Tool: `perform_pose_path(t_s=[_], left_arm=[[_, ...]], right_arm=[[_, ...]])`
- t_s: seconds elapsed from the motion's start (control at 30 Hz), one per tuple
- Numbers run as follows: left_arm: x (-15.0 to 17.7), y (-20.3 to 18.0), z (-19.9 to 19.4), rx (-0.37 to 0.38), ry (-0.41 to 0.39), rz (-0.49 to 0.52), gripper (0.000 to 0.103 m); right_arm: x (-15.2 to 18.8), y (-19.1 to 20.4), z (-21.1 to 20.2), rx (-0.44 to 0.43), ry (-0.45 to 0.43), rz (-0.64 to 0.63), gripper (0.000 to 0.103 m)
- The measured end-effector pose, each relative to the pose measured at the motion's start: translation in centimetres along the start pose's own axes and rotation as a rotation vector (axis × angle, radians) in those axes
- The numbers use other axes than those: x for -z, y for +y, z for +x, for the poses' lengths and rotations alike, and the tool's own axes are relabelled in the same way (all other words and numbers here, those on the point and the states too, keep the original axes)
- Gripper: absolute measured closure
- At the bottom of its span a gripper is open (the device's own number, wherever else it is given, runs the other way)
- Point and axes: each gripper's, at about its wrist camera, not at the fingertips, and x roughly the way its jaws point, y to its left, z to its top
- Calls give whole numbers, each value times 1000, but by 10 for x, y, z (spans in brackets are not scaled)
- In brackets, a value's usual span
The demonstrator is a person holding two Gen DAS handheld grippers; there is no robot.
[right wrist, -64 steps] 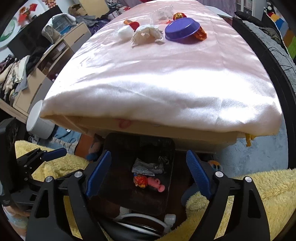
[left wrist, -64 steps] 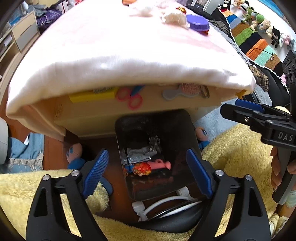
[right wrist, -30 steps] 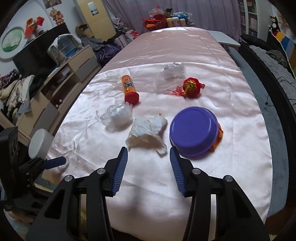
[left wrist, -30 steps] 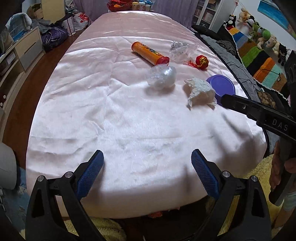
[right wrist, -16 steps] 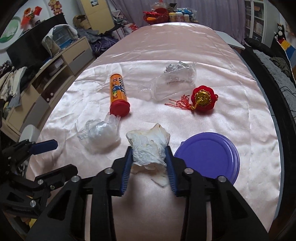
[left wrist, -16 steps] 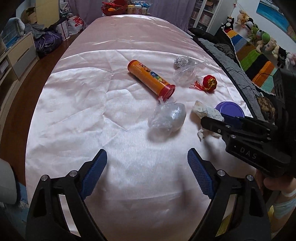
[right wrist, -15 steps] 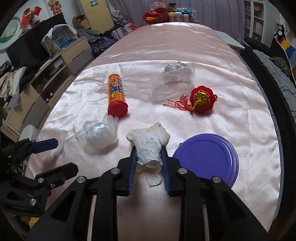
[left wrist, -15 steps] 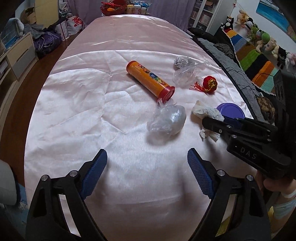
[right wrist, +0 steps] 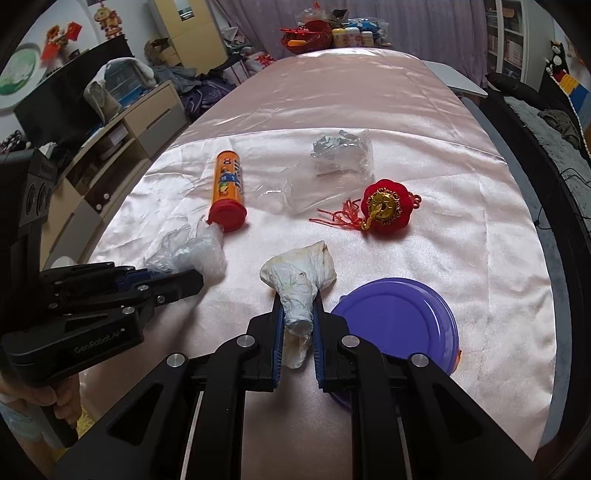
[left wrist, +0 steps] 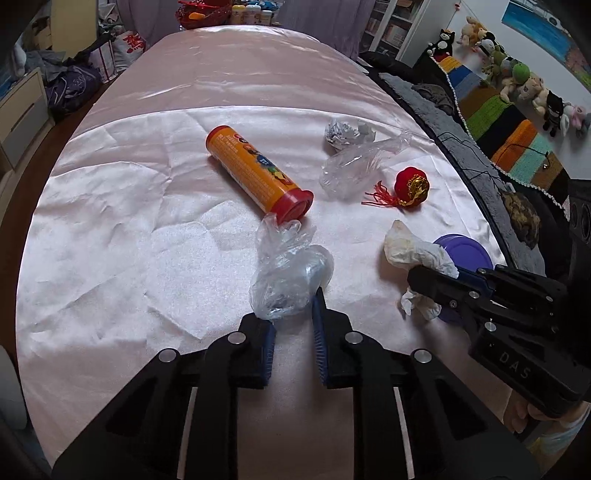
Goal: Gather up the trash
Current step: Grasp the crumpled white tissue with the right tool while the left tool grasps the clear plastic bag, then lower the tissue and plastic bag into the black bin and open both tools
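Note:
My left gripper [left wrist: 293, 314] is shut on a crumpled clear plastic bag [left wrist: 290, 273] on the pink satin table [left wrist: 129, 221]; the bag also shows in the right wrist view [right wrist: 192, 253]. My right gripper [right wrist: 298, 325] is shut on a crumpled white tissue [right wrist: 299, 284], which also shows in the left wrist view [left wrist: 413, 251]. An orange candy tube with a red cap [left wrist: 258, 175], a second clear bag [left wrist: 354, 166] and a ball of foil [left wrist: 341, 133] lie farther back.
A purple round lid [right wrist: 397, 325] lies just right of the right gripper. A red tasselled ornament [right wrist: 386, 210] sits beyond it. A basket and bottles [right wrist: 332, 35] stand at the table's far end. A dark sofa with a striped blanket [left wrist: 509, 122] runs along the right.
Both grippers rose from the bin under the table to the tabletop. The right closed on the tissue, then the left advanced and closed on the plastic bag.

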Motion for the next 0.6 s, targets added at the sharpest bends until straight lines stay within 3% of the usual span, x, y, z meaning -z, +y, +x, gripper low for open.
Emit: perform_pose_path(t_s=[0.27,0.6], left_arm=[[22,-8,-34,-37,-50,13,93],[82,-24,-88,-45,-78,8,95]], right_arm=[[13,13,-35,1,-69,-24,88],[53,38,-77,17,-120,-81,88]])
